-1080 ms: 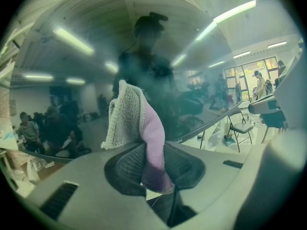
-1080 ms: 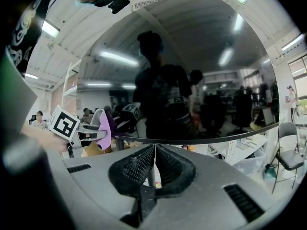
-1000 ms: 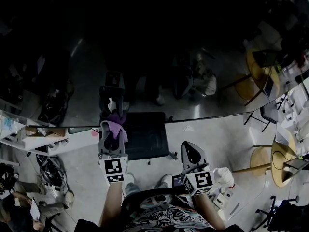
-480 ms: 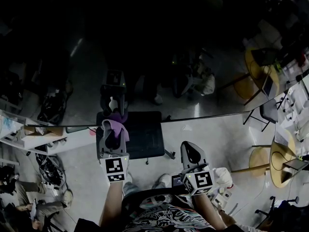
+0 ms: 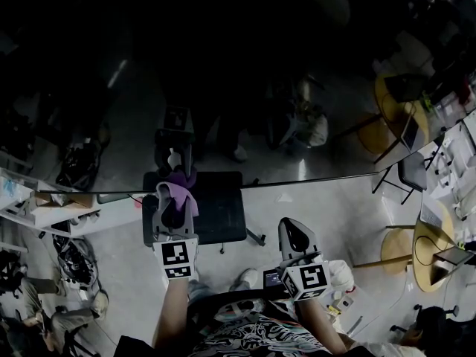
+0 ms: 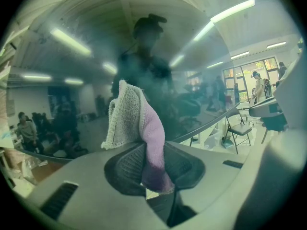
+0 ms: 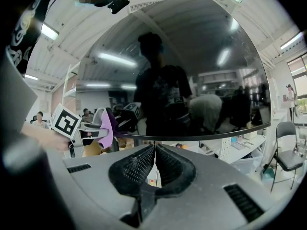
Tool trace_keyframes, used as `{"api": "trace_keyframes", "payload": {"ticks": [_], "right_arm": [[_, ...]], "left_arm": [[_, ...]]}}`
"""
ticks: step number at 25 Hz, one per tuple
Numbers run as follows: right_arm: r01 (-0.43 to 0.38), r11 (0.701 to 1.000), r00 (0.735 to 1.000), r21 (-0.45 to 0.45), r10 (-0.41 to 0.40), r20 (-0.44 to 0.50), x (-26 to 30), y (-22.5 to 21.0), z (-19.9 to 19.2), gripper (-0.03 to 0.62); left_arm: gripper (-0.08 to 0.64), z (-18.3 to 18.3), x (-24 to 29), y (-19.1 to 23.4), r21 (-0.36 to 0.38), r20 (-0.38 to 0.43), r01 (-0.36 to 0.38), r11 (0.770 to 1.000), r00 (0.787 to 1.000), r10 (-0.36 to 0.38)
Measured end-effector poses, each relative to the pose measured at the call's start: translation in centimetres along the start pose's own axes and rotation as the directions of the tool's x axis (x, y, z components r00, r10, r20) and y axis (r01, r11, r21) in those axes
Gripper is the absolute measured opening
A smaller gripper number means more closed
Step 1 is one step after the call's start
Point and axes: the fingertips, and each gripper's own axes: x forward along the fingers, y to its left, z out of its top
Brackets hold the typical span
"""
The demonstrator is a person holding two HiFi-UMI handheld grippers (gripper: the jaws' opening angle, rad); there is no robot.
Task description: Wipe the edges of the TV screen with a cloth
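Scarcely any shift: left gripper (image 6: 152, 158) fingers on cloth (image 6: 136, 121) at TV (image 7: 201, 66) edge; right gripper (image 7: 154, 151) fingers together.

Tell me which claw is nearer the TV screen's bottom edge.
Left. The left claw, shut on the purple cloth, is up at the TV screen's bottom edge; the right claw, shut and empty, sits lower, back from that edge.

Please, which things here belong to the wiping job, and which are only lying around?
Belong to the job:
- cloth, clamped in the left gripper
- TV screen, with the cloth at its lower edge

Only lying around:
- folding chair
- round yellow table
- right gripper, shut on nothing and idle
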Motion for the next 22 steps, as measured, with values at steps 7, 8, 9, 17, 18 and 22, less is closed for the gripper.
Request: {"api": "trace_keyframes", "payload": {"ticks": [7, 8, 9, 17, 18, 22], "right_arm": [[0.001, 1.0, 1.0, 0.003, -0.001, -0.003, 0.4, 0.1, -0.3, 0.029], [0.003, 1.0, 1.0, 0.005, -0.003, -0.003, 0.5, 0.1, -0.3, 0.029], [0.004, 1.0, 1.0, 0.005, -0.004, -0.004, 0.6, 0.2, -0.4, 0.029], [0.005, 1.0, 1.0, 0.019, -0.005, 0.001, -0.3, -2.3, -0.6, 0.031], [0.008, 1.0, 1.0, 0.02, -0.008, 0.001, -0.2, -2.2, -0.6, 0.031], [0.009, 1.0, 1.0, 0.028, -0.009, -0.002, -0.1, -3.1, -0.7, 0.031]], "left_arm": [[0.101, -0.1, 0.4, -0.4, -0.003, 0.0, 0.015, 1.0, 1.0, -0.015], [0.101, -0.2, 0.4, -0.4, -0.003, 0.0, 0.018, 1.0, 1.0, -0.018], [0.101, -0.2, 0.4, -0.4, -0.002, 0.001, 0.021, 1.0, 1.0, -0.021], [0.101, 1.0, 1.0, -4.9, 0.021, 0.009, 0.067, 0.998, 0.998, -0.067], [0.101, 1.0, 1.1, -4.9, 0.021, 0.01, 0.073, 0.997, 0.997, -0.073], [0.101, 1.3, 1.4, -6.1, 0.027, 0.009, 0.088, 0.996, 0.996, -0.088]]}}
